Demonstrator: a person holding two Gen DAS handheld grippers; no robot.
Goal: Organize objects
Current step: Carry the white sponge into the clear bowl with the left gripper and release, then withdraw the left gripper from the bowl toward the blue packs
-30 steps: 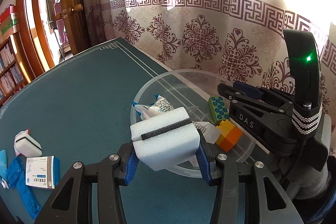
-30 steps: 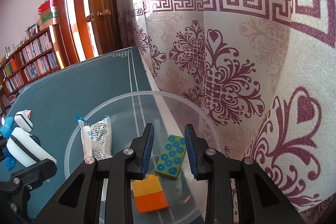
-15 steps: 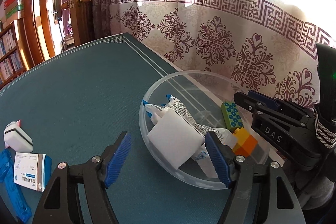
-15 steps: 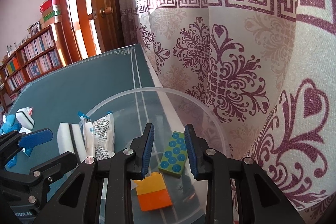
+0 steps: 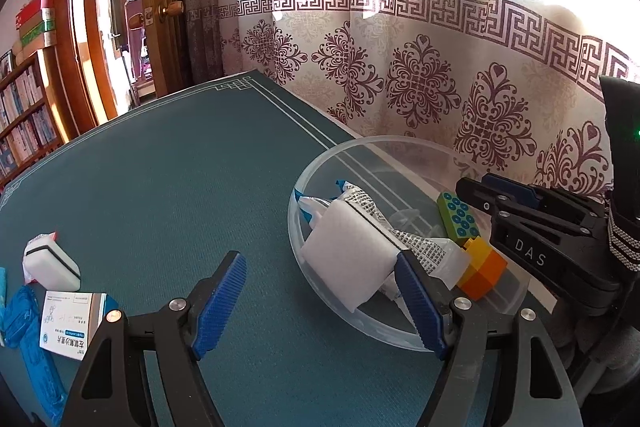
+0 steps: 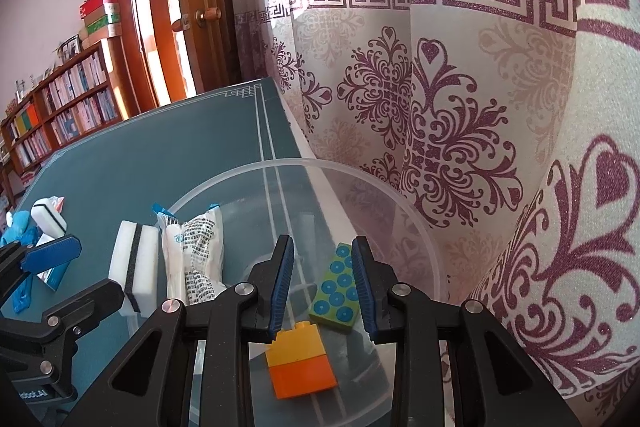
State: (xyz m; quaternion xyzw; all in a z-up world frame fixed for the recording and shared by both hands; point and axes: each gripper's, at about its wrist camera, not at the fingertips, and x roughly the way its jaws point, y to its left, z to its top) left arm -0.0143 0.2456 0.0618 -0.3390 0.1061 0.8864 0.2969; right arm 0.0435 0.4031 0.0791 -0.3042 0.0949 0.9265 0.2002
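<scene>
Nearest you, your left tongs (image 5: 320,291) are spreading their blue ribbed pads with nothing pressed between them; the white sponge block with a dark stripe (image 5: 347,259) sits past them, leaning on the near wall of the clear round plastic bowl (image 5: 360,319), so it looks released there on purpose. One pad stands just beside the block (touching or not, I cannot tell), so draw straight back rather than sideways. Your right tongs (image 6: 322,285) hang over the bowl, closed to their narrow gap and gripping nothing, probably parked so the bowl's far side stays free. Under them lie the yellow-and-orange toy brick (image 6: 300,363) and the green flat brick with blue dots (image 6: 336,287), and beside the sponge the white printed sachet with blue ends (image 6: 196,247). Farther out on the teal desk (image 5: 160,167) wait a second white striped sponge (image 5: 50,265), a white-and-blue printed carton (image 5: 74,323) and blue plastic wrappers (image 5: 24,311). These seem next for collection.
</scene>
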